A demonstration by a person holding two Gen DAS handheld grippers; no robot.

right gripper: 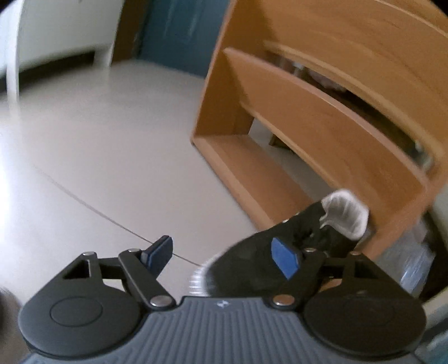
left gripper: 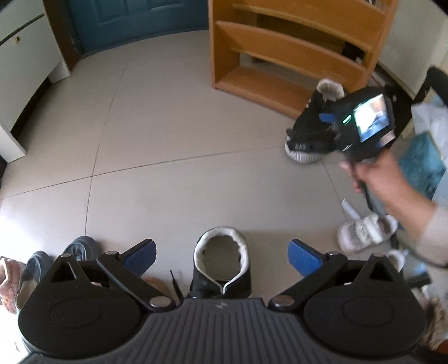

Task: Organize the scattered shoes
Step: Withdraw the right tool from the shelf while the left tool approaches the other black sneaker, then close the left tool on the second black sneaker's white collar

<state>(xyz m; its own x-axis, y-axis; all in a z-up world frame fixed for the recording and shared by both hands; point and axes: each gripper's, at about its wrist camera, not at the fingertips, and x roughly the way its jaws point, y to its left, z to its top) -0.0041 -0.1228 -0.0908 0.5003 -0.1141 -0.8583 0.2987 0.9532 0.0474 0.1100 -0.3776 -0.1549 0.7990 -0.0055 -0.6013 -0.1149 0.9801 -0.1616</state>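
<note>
Nearby, black shoe (right gripper: 268, 252) upright, toe leftward

Shelf unit (left gripper: 294, 56) standing on floor (left gripper: 168, 126) at far right, door (left gripper: 134, 19) lying behind and left of it, cabinet (left gripper: 25, 56) sitting at far left. One boot (left gripper: 310, 123) resting on floor just before shelf unit's near corner. Right gripper (left gripper: 330, 123) hanging just beside that boot, right hand (left gripper: 372, 173) gripping handle below. Second boot (left gripper: 221, 266) standing upright between spread fingers of left gripper (left gripper: 221, 256), untouched. Small sneaker (left gripper: 364, 231) lying right of second boot, under right arm. More shoes (left gripper: 42, 266) clustering at lower left.
</note>
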